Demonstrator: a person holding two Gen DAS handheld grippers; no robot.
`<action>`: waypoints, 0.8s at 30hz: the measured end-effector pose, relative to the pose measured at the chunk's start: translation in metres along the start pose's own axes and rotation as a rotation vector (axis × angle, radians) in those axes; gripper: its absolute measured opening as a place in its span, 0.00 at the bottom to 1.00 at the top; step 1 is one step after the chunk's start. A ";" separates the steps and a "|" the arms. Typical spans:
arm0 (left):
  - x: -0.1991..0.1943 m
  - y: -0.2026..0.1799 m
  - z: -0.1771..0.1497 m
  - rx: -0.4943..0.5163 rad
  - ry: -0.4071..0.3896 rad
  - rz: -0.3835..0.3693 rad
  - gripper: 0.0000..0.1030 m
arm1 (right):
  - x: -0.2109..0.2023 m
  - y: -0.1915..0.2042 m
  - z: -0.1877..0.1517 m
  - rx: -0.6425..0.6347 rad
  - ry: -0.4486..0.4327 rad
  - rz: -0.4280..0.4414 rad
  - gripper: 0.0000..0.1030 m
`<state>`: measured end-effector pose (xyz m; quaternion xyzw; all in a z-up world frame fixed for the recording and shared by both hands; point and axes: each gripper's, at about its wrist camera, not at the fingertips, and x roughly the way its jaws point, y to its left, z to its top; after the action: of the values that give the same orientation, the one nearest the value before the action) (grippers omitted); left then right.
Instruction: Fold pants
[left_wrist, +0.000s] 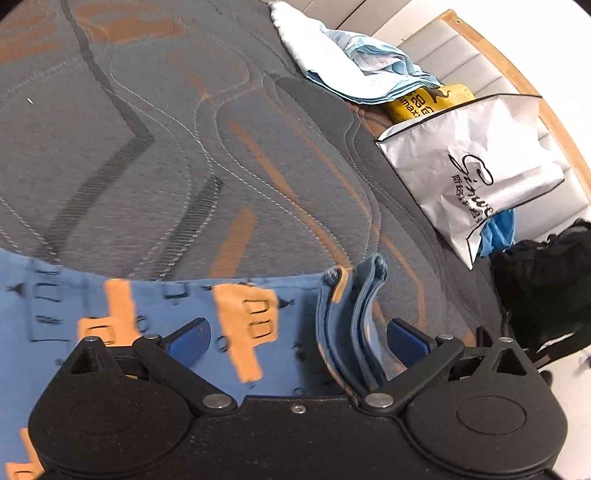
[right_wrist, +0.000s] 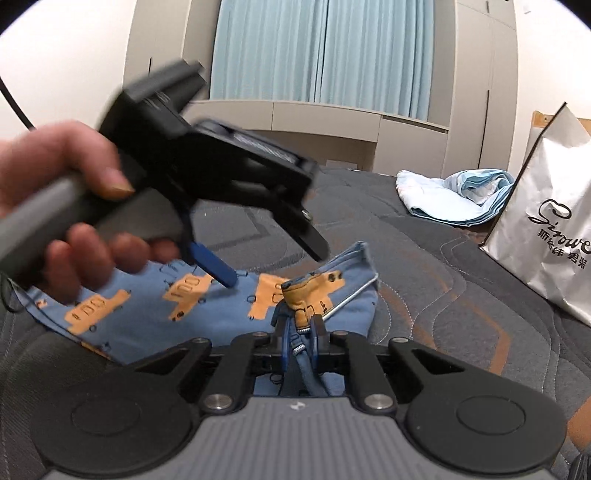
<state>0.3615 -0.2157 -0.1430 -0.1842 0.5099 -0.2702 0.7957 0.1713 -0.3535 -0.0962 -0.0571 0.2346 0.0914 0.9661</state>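
Blue pants (left_wrist: 166, 306) printed with orange vehicles lie spread on a grey quilted mattress (left_wrist: 184, 147). My left gripper (left_wrist: 295, 339) hovers over them, open, its blue pads wide apart. A raised fold of the pants (left_wrist: 354, 314) stands between the pads, nearer the right one and unpressed. In the right wrist view my right gripper (right_wrist: 299, 332) is shut on a bunched edge of the pants (right_wrist: 147, 306), lifting it slightly. A hand (right_wrist: 55, 166) holds the left gripper (right_wrist: 273, 266) above the fabric at upper left.
A white shopping bag (left_wrist: 480, 166) stands at the bed's right side, with a yellow package (left_wrist: 424, 103) behind it. A pile of light blue cloth (left_wrist: 343, 62) lies at the far edge. A black bag (left_wrist: 546, 288) sits off the bed. Curtains (right_wrist: 321, 51) hang beyond.
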 end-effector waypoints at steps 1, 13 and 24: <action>0.003 -0.001 0.002 -0.015 0.003 -0.008 0.99 | -0.004 -0.004 0.000 0.020 -0.008 0.002 0.12; 0.037 -0.017 0.011 -0.104 0.067 -0.080 0.99 | -0.010 -0.023 -0.005 0.085 0.001 -0.002 0.12; 0.052 -0.036 0.013 -0.050 0.103 -0.089 0.72 | -0.006 -0.016 -0.003 0.052 0.010 0.024 0.12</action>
<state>0.3814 -0.2761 -0.1540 -0.2121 0.5482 -0.3015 0.7507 0.1679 -0.3706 -0.0952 -0.0297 0.2423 0.0965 0.9649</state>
